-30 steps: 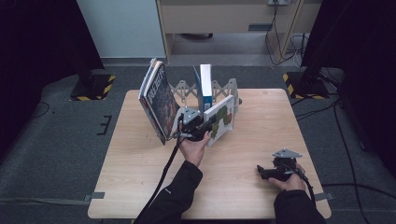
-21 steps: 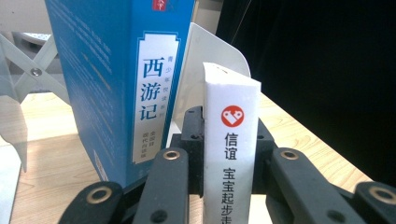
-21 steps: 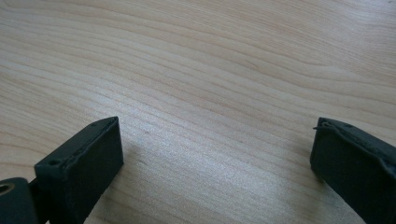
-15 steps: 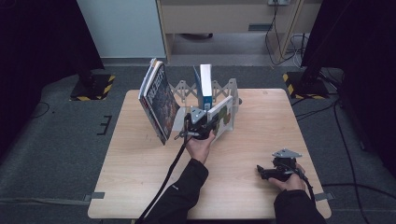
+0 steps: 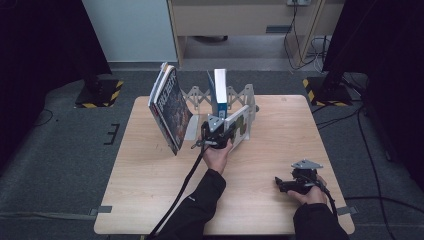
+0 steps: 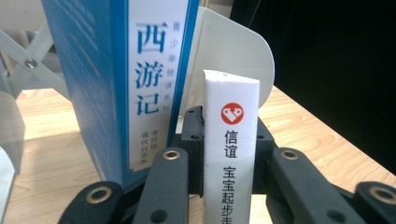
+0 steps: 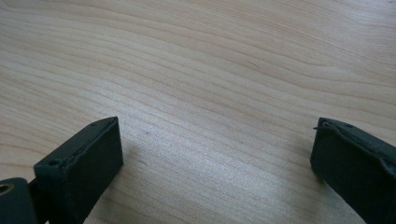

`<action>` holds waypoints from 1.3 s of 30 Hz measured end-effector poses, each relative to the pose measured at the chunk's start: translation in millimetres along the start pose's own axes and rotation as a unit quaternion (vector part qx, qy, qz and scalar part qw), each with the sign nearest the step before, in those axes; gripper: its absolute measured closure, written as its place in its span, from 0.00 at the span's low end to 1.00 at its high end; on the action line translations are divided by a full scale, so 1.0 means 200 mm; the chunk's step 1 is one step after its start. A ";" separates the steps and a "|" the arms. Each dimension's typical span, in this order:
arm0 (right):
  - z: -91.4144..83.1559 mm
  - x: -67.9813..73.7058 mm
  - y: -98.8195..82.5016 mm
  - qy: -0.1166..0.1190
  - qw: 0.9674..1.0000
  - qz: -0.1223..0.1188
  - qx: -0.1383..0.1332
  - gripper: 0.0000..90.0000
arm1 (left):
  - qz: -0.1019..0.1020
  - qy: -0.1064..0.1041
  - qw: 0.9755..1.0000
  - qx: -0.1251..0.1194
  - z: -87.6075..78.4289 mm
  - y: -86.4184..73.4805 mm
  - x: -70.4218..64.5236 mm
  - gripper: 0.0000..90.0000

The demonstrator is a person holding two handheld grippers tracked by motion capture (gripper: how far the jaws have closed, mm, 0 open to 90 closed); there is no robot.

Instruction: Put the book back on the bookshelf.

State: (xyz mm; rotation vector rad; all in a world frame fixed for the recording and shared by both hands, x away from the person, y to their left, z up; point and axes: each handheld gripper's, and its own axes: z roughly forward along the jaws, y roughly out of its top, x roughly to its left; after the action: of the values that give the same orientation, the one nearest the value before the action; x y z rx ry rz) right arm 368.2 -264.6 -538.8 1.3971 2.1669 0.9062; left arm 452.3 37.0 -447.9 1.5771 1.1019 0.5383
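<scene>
My left gripper [image 5: 218, 134] is shut on a thin white book [image 5: 239, 124], with the jaws pressed on both covers by the spine [image 6: 231, 154]. The book stands tilted at the right end of a grey folding book rack [image 5: 196, 96], just right of an upright blue book [image 5: 219, 91] [image 6: 122, 79]. Behind the white book rises a rounded white divider [image 6: 236, 53]. A large dark-covered book [image 5: 170, 107] leans at the rack's left end. My right gripper [image 5: 290, 183] [image 7: 215, 154] rests low over the table's front right, open, with bare wood between its jaws.
The wooden table [image 5: 150, 190] has bare room at front left and in the middle. A black cable [image 5: 180, 185] trails from the left gripper along the sleeve. Dark stands and floor cables ring the table.
My left gripper has carried the white book a little to the right and downward, closer beside the blue book. The right gripper has not moved.
</scene>
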 end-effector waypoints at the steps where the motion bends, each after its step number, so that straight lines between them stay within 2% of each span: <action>1: 0.00 0.00 0.00 0.000 1.000 0.000 0.000 0.03 | 0.001 -0.001 1.000 -0.001 0.00 0.00 0.00 0.82; 10: 0.00 0.00 0.00 -0.001 1.000 -0.002 -0.001 0.03 | -0.002 -0.006 1.000 -0.006 -0.04 -0.07 0.01 0.82; 13: 0.00 0.00 0.00 -0.001 1.000 -0.003 0.000 0.03 | 0.000 -0.010 1.000 0.000 -0.06 -0.10 0.01 0.81; 19: 0.00 0.00 0.00 0.000 1.000 -0.003 0.000 0.03 | 0.017 -0.012 1.000 0.017 -0.10 -0.16 0.00 0.81; 24: 0.00 0.01 0.00 0.000 1.000 -0.002 0.000 0.03 | 0.016 -0.012 0.999 0.035 -0.12 -0.23 0.00 0.81; 28: 0.00 0.01 0.00 0.000 1.000 -0.002 0.000 0.03 | 0.014 -0.011 0.999 0.038 -0.12 -0.27 -0.01 0.82; 35: 0.00 0.01 0.00 0.000 1.000 -0.002 -0.001 0.03 | 0.013 0.002 0.999 0.035 -0.10 -0.27 -0.03 0.82; 39: 0.00 0.01 0.00 0.001 1.000 -0.005 0.000 0.03 | 0.001 0.009 0.999 0.037 -0.07 -0.25 -0.04 0.82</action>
State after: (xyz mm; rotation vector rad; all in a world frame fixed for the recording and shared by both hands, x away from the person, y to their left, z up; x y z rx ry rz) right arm 368.5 -262.7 -539.0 1.3859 2.1735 0.9041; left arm 418.4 37.3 -488.7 1.6396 1.1458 0.5197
